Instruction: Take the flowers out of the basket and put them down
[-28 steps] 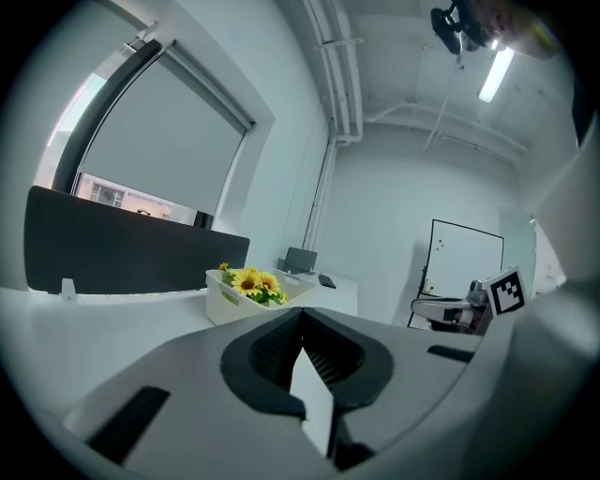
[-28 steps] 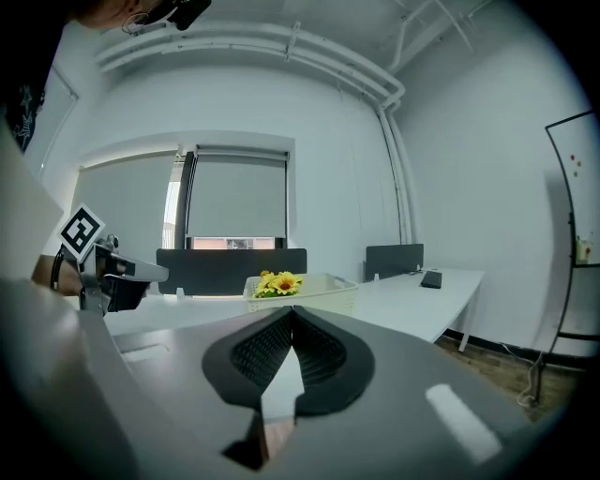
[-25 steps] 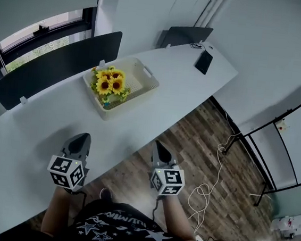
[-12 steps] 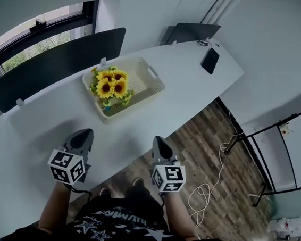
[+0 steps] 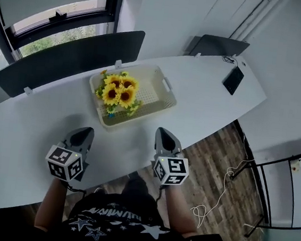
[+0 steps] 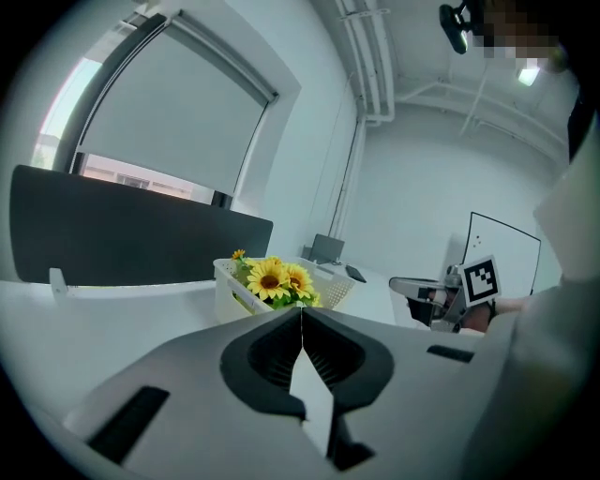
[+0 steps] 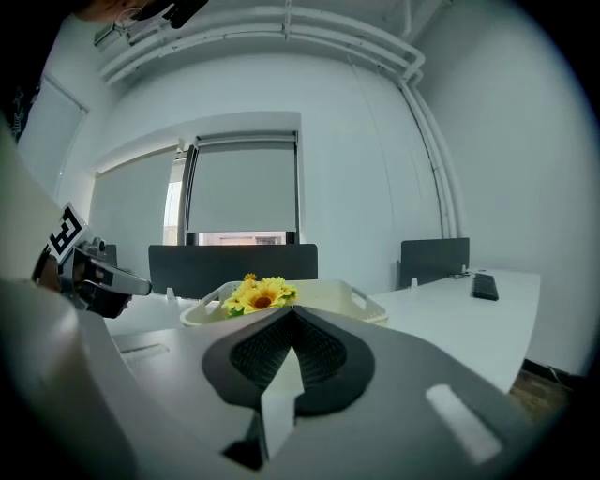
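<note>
Head view places both grippers at the near edge of the table point(image 5: 24, 152), level with each other and pointed toward the basket point(image 5: 153, 88). This is judged an approach stance, with the task not yet started.

1. Left gripper point(image 5: 84, 133): jaws fully together, nothing between them.
2. Right gripper point(image 5: 162, 133): jaws fully together, nothing between them. You must open the jaws before any pick.
3. Flowers point(image 5: 118, 93): one bunch, resting inside the basket against its left side, well apart from both grippers.

Count: one basket; one bunch, with at least four yellow blooms visible; two dark partition screens point(image 5: 77, 56) behind the table; one dark flat device point(image 5: 233, 80) at the far right end.
</note>
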Available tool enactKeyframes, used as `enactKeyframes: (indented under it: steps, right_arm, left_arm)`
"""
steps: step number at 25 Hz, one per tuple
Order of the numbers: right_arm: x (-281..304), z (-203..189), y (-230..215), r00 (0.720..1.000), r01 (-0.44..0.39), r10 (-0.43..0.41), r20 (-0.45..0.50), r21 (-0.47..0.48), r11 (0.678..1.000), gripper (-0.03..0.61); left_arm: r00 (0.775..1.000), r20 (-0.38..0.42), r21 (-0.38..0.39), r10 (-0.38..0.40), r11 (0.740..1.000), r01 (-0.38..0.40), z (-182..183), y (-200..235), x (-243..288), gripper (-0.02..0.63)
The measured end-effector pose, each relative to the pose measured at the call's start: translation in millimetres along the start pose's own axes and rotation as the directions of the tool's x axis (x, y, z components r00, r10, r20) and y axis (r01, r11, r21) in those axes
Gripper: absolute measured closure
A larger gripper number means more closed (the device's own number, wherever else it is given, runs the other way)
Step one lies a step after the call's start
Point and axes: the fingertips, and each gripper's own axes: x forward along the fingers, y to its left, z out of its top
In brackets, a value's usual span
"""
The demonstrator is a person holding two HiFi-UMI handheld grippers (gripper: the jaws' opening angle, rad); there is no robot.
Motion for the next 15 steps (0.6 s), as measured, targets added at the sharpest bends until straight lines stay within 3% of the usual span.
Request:
enactKeyframes:
  steps: [6, 11, 15]
  right_arm:
    - [48.0, 26.4, -31.7, 0.993, -0.118, 0.119, 0.021, -0.024, 0.993, 0.575]
    - [76.8, 33.0, -40.5, 0.974, -0.228, 0.228, -0.005, -0.047, 0.972, 0.575]
    - [94.8, 33.0, -46.5, 0.95, -0.311, 0.309, -0.048, -0.035, 0.95, 0.575]
  left_arm:
    - [0.988, 0.003, -0.04, 0.154, 0.987, -0.153, 9.2, 7.9, 18.2, 0.604]
    - [0.951, -0.013, -0.107, 0.308, 0.946, -0.307, 11.2, 23.8, 30.5, 0.603]
    - [0.922, -0.04, -0.144, 0.386, 0.911, -0.387, 9.4, 28.9, 37.7, 0.602]
